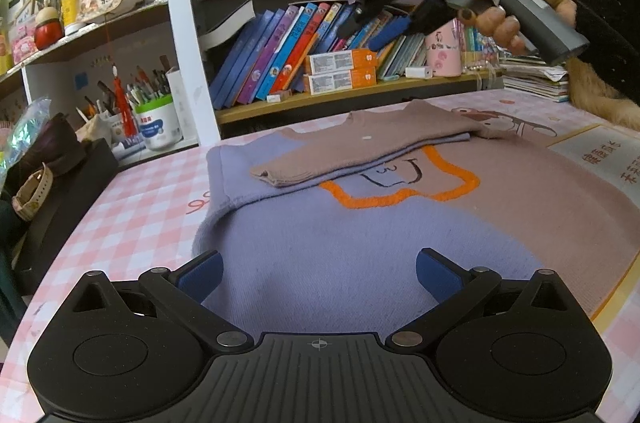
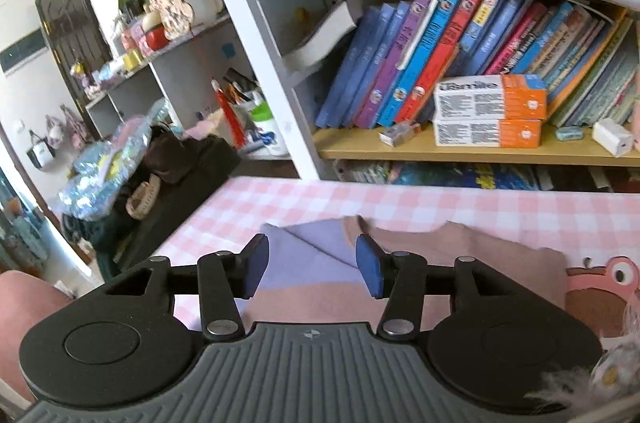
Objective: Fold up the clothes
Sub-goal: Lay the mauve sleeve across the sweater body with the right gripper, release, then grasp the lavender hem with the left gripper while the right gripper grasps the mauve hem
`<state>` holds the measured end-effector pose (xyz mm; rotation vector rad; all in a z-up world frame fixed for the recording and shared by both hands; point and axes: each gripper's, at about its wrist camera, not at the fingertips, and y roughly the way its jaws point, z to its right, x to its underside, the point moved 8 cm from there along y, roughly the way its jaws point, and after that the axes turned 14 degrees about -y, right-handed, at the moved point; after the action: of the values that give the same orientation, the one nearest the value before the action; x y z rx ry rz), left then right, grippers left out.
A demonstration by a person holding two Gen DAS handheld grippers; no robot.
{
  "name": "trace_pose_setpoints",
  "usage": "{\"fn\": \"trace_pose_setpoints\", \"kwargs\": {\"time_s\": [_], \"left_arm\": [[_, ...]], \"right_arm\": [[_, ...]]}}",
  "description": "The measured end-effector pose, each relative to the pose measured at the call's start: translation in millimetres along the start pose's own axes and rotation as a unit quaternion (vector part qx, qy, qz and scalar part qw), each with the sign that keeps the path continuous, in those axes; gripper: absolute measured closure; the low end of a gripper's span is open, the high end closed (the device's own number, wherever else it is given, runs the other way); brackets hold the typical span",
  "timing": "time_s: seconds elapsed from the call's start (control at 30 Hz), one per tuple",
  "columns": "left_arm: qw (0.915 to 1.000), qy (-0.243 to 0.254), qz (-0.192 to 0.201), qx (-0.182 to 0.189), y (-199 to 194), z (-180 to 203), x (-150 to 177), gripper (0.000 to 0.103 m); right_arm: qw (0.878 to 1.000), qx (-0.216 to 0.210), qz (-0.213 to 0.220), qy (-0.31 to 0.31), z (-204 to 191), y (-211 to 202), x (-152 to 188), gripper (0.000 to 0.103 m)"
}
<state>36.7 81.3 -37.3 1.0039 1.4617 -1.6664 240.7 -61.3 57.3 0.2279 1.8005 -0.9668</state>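
right hand-held gripper [image 2: 312,269] open and empty above the sweater [image 2: 460,247].

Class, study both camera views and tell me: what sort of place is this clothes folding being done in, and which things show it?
Most likely a child's study corner at home: shelves crammed with children's books, a tub of pens and brushes, and a pink checked tablecloth on which the sweater lies.

Legible markings are few. The upper orange-and-white box [image 2: 490,97] on the bookshelf at right of the right wrist view carries a brand word, roughly "Ranile"; spelling uncertain. The sweater [image 1: 360,223] at centre of the left wrist view bears an orange outline enclosing dark strokes resembling "J 3 J". Book spines carry print too small to read.
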Motion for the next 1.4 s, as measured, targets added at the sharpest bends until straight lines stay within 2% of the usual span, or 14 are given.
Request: {"fn": "trace_pose_setpoints", "kwargs": {"time_s": [0.13, 0.33, 0.53, 0.63, 0.83, 1.07, 1.17, 1.23, 1.4], "left_arm": [[1.0000, 0.000, 0.007, 0.004, -2.3, -0.1, -0.6, 0.000], [0.9999, -0.004, 0.005, 0.009, -2.1, -1.0, -1.2, 0.000], [0.9995, 0.007, 0.019, 0.025, -7.8, 3.2, -1.4, 0.000], [0.9996, 0.010, 0.020, 0.020, -7.3, 4.3, -1.8, 0.000], [0.9999, 0.005, 0.011, 0.011, -4.8, 2.4, -1.9, 0.000], [0.9991, 0.027, 0.034, -0.001, -24.9, 6.5, -1.0, 0.000], [0.9995, 0.020, 0.015, -0.016, -34.8, 1.9, 3.5, 0.000], [0.9995, 0.007, -0.010, -0.027, -39.1, -3.9, 8.4, 0.000], [0.9961, -0.048, -0.039, -0.062, -50.9, -22.2, 15.0, 0.000]], "right_arm": [[1.000, 0.002, -0.013, 0.011, 5.4, 4.2, 15.7, 0.058], [0.998, 0.000, -0.041, 0.044, 10.6, -0.7, 62.1, 0.058], [0.995, 0.021, -0.097, -0.019, 2.7, -26.5, 105.9, 0.057], [0.992, 0.037, -0.107, -0.056, -1.0, -50.6, 121.7, 0.052], [0.991, 0.058, -0.103, -0.067, -1.5, -107.6, 162.6, 0.042], [0.992, 0.078, -0.094, -0.025, 7.2, -152.3, 206.9, 0.041], [0.994, 0.071, -0.086, 0.002, 7.6, -164.2, 220.2, 0.041], [0.995, 0.066, -0.079, 0.016, 6.5, -170.8, 227.6, 0.041], [0.996, 0.050, -0.059, 0.043, -1.5, -183.0, 238.6, 0.041]]}}
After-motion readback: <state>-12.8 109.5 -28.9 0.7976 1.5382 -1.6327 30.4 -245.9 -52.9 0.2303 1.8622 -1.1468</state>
